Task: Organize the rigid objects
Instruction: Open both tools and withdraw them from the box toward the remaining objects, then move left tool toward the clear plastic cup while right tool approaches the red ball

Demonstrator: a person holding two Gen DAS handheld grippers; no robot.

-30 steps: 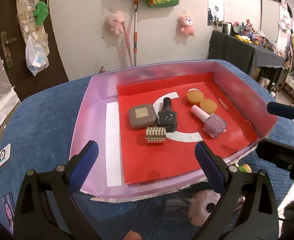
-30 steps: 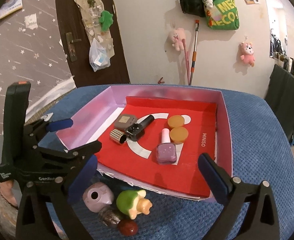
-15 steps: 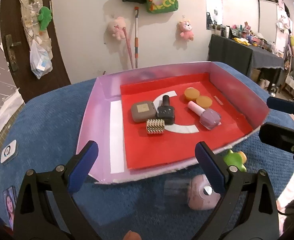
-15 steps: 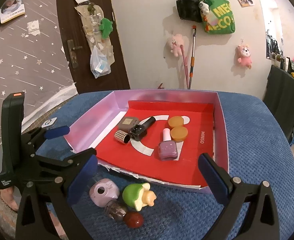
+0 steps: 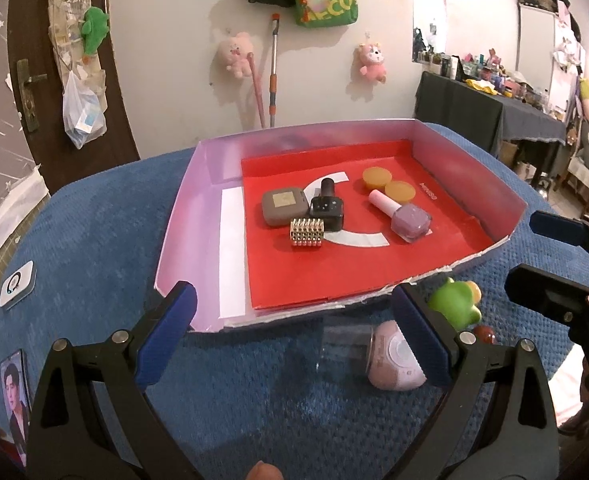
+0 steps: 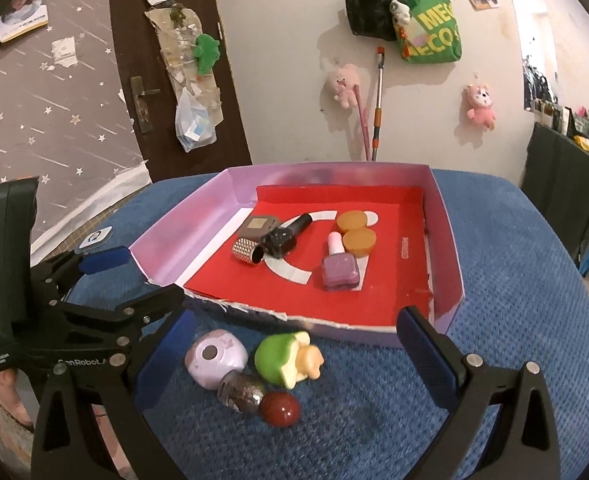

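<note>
1. left gripper (image 5: 294, 332) hovers over the blue tabletop (image 5: 94, 240), fingers spread wide, holding nothing.
2. right gripper (image 6: 294, 356) likewise has its fingers wide apart and empty.
3. the tray (image 6: 442, 240) holds a purple nail polish (image 6: 340, 270), a black bottle (image 6: 284, 236) and two orange discs.
4. just outside its near edge lie a pink case (image 6: 214, 358), a green toy (image 6: 282, 360) and a red ball (image 6: 280, 408), clustered together.

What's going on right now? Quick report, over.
Left tool open, holding nothing; right tool open, holding nothing. Six items in the tray. Pink gadget, green toy, glitter bottle and red ball wait outside. Nothing in the way.
</note>
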